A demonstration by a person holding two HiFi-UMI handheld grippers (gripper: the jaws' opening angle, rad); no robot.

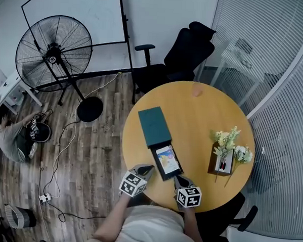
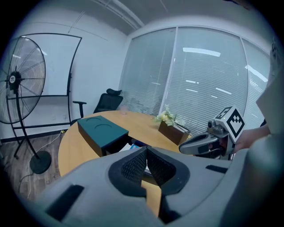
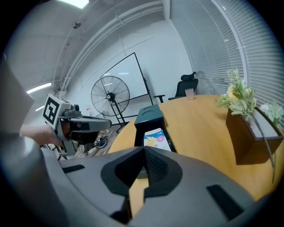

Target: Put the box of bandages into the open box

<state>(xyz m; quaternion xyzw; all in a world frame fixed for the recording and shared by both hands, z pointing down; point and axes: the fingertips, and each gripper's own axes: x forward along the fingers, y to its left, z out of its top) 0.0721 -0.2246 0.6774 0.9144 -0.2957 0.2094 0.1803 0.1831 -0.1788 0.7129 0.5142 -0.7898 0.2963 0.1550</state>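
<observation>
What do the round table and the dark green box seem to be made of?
Round table: probably wood or wood-look laminate; smooth, even orange-brown top. Dark green box: likely rigid cardboard; matte surface, crisp flat edges.

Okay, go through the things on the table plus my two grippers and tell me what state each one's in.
Teal box: open, inner part slid out toward the person.
Bandage box: lying flat inside the slid-out part.
Left gripper: shut, empty.
Right gripper: shut, empty.
Planter: upright.
</observation>
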